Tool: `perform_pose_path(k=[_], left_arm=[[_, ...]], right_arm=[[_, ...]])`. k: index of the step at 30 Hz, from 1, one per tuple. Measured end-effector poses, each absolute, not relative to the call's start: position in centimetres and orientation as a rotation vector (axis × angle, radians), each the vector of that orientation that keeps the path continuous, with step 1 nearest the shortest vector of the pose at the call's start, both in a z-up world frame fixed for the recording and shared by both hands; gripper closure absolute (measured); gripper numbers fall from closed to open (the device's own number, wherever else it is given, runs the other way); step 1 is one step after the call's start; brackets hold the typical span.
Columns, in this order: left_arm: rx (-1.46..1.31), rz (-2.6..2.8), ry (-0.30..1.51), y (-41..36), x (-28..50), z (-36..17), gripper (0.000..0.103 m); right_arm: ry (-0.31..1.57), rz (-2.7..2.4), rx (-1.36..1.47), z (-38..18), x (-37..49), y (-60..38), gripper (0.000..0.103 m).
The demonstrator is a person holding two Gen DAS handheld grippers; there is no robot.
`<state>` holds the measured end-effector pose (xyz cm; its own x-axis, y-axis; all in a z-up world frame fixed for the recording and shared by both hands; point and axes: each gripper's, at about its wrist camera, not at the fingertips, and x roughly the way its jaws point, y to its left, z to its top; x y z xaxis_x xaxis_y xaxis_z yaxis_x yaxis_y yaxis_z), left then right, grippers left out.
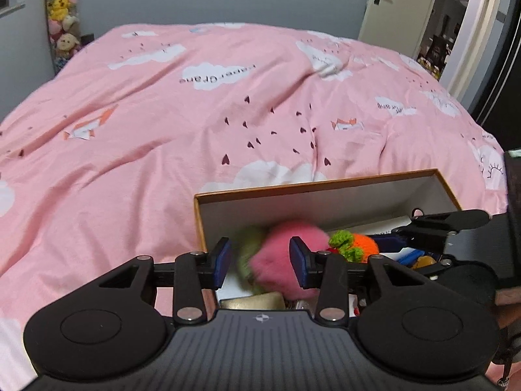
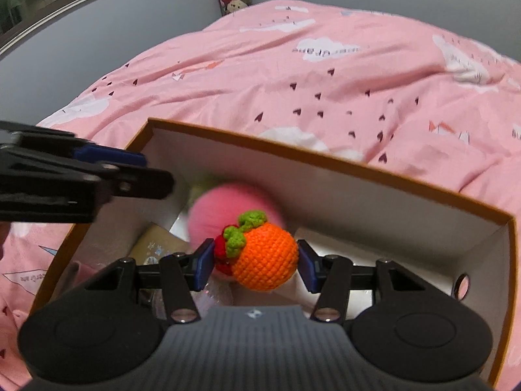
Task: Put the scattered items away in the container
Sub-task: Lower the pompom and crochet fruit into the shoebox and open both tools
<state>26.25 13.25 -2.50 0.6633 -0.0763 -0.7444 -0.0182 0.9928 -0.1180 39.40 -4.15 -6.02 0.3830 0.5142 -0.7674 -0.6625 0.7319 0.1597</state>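
Observation:
An orange-rimmed cardboard box (image 1: 325,184) (image 2: 325,159) with white inner walls lies on the bed. My left gripper (image 1: 260,259) (image 2: 140,172) hovers open over its left end. A blurred pink plush with a green tuft (image 1: 280,254) (image 2: 224,208) sits loose between and below the blue pads, inside the box. My right gripper (image 2: 255,264) (image 1: 439,228) is over the box, shut on a crocheted orange fruit (image 2: 267,257) (image 1: 361,244) with green leaves and a small red piece. Its pads press both sides.
The box also holds a beige card-like item (image 2: 156,244) (image 1: 250,299) and small blue things (image 1: 410,257). A rumpled pink duvet (image 1: 195,123) with cloud prints covers the bed. Plush toys (image 1: 63,16) hang by the far wall; a door (image 1: 390,6) stands open at the back right.

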Motion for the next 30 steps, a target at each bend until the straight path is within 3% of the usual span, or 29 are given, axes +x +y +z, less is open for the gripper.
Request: perform_pose_path(k=[13, 30], left_arm=[[-0.129, -0.006, 0.815, 12.1, 22.1, 0.2, 0.057], [0.067, 0.067, 0.840, 8.1, 14.5, 4.8, 0.054]], right_arm=[[0.925, 0.708, -0.128, -4.8, 38.4, -5.6, 0.040], [0.713, 0.701, -0.008, 1.9, 30.6, -8.7, 0.036]])
